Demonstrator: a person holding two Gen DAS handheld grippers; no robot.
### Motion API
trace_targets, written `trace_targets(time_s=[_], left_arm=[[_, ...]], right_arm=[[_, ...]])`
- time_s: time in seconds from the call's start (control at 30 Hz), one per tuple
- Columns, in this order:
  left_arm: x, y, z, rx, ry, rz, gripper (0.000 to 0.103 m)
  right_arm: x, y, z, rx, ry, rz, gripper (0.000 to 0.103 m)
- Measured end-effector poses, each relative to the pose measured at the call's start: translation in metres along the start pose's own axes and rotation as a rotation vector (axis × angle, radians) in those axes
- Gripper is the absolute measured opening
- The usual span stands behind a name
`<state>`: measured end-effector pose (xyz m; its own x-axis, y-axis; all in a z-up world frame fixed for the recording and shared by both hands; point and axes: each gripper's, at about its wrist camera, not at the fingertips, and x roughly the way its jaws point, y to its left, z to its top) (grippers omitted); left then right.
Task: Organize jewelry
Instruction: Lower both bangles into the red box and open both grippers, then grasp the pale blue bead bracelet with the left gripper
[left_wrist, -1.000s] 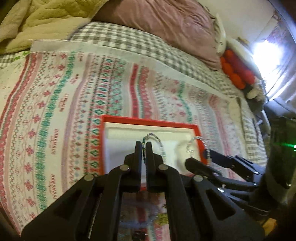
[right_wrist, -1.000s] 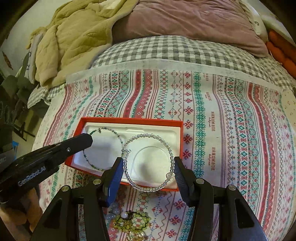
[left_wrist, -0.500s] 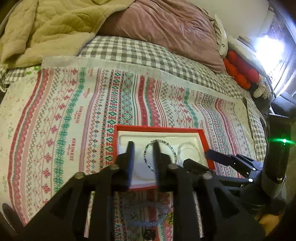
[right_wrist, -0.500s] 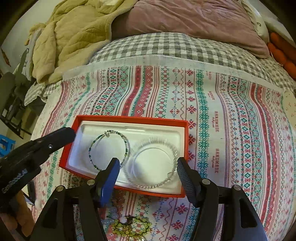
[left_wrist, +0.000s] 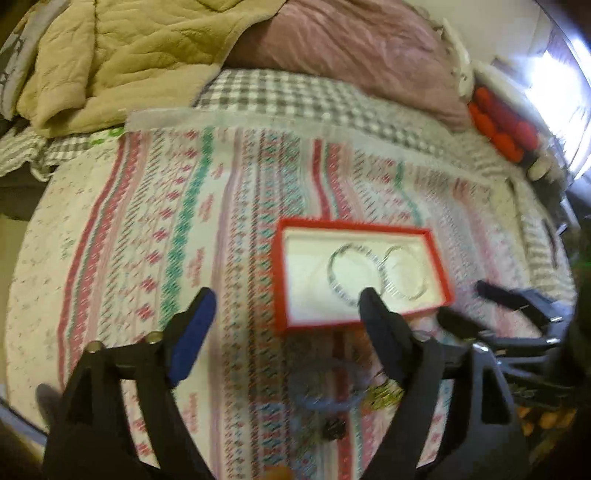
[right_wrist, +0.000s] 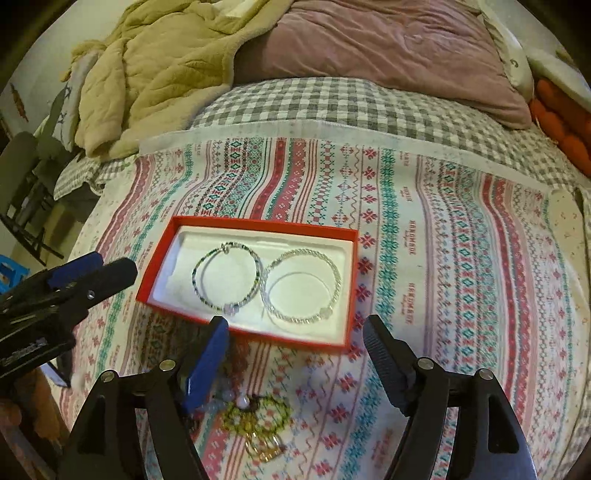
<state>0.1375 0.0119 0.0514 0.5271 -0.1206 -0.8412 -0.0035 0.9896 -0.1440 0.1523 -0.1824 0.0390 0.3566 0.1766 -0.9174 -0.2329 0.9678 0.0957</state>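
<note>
A red box (right_wrist: 258, 223) with a white liner lies on the patterned cloth. Two bracelets lie side by side in it: a green-beaded bracelet (right_wrist: 194, 277) on the left and a clear-beaded bracelet (right_wrist: 337, 275) on the right. My right gripper (right_wrist: 295, 325) hovers over the box's near edge, its jaws opening with nothing between them. My left gripper (left_wrist: 284, 314) hangs just left of the red box (left_wrist: 354, 224), jaws opening wide and also holding nothing. Both bracelets show blurred in the left wrist view, the green-beaded bracelet (left_wrist: 331, 271) beside the clear one (left_wrist: 402, 248). My left gripper (right_wrist: 110, 264) appears at the left in the right wrist view.
Loose jewelry lies on the cloth in front of the box: a yellow-green beaded piece (right_wrist: 258, 413), pale round beads (right_wrist: 229, 397) and a gold piece (right_wrist: 266, 445). A tan blanket (right_wrist: 155, 74) and a mauve pillow (right_wrist: 369, 44) are heaped at the far end of the bed.
The left gripper let go of the green-beaded bracelet and opened wide. The right gripper released the clear bracelet. Both bracelets now lie in the box, and both grippers have drawn back and up.
</note>
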Motion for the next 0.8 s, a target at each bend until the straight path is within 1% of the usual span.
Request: trace_targets(time_s=[0.07,0.1,0.17,0.23,0.33,0.53,0.8], left_arm=[[0.0,0.001,-0.008,0.013,0.016,0.032,0.084],[0.0,0.002,-0.011,0.016,0.024,0.041,0.085],[0.001,0.004,-0.018,0.022,0.042,0.05,0.089],[0.0,0.004,-0.024,0.031,0.056,0.06,0.1],[-0.001,0.004,-0.036,0.048,0.069,0.073,0.101],[0.007,0.005,-0.057,0.063,0.145,0.076,0.102],[0.02,0.012,-0.078,0.071,0.236,0.065,0.102]], right_arm=[[-0.006,0.0,-0.006,-0.015,-0.007,-0.018,0.083],[-0.008,0.0,-0.009,-0.02,-0.009,-0.025,0.083],[-0.012,-0.001,-0.015,-0.034,-0.007,-0.043,0.083],[-0.014,-0.002,-0.022,-0.043,0.0,-0.055,0.084],[-0.015,-0.006,-0.032,-0.037,0.014,-0.071,0.087],[-0.008,-0.011,-0.051,-0.061,0.076,-0.101,0.087],[0.003,-0.025,-0.071,-0.012,0.17,-0.089,0.087]])
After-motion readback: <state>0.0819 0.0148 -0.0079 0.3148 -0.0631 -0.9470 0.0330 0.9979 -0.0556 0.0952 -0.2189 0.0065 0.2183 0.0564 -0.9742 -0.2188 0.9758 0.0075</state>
